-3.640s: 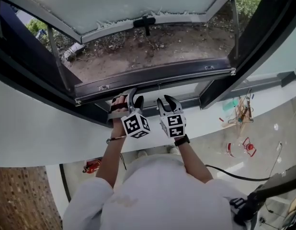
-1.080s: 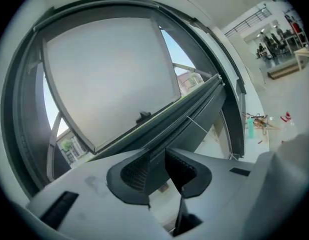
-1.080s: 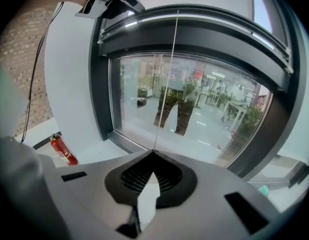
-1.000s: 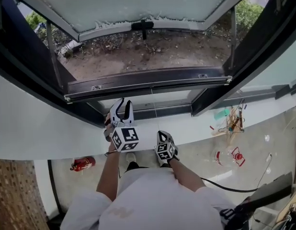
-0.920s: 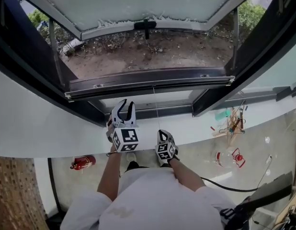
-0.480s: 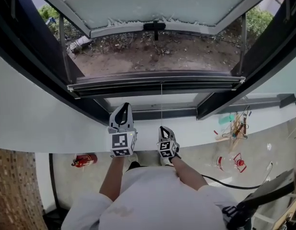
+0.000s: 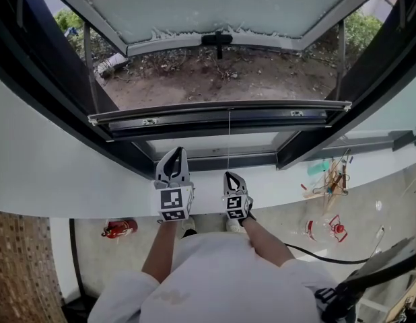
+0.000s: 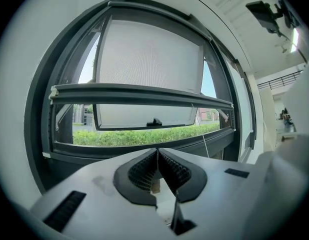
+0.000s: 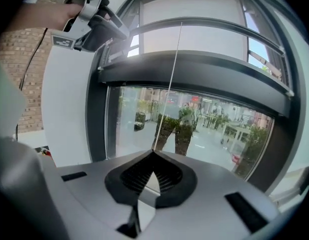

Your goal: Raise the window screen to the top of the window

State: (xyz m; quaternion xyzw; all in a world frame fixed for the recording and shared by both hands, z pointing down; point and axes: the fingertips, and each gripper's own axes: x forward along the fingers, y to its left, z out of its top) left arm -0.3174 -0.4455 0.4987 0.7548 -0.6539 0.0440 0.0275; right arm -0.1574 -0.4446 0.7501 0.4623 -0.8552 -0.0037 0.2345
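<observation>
Dark horizontal bottom rail of the window screen (image 7: 221, 115) spans the dark-framed window opening (image 7: 33, 79). It sits partway up, clear of the sill and well below the frame's top. A thin white pull cord (image 7: 229, 143) hangs from mid-rail straight down to the right gripper (image 7: 230, 175), whose jaws are pinched together on the cord's lower end. Just to its left, the left gripper (image 7: 174, 153) is over the white inner ledge (image 7: 73, 173), apart from cord and rail. Its jaws have just been closing and now meet on nothing. Far side: frosted glass sash (image 7: 215, 5) swung outward, black handle (image 7: 217, 39) on its lower edge.
</observation>
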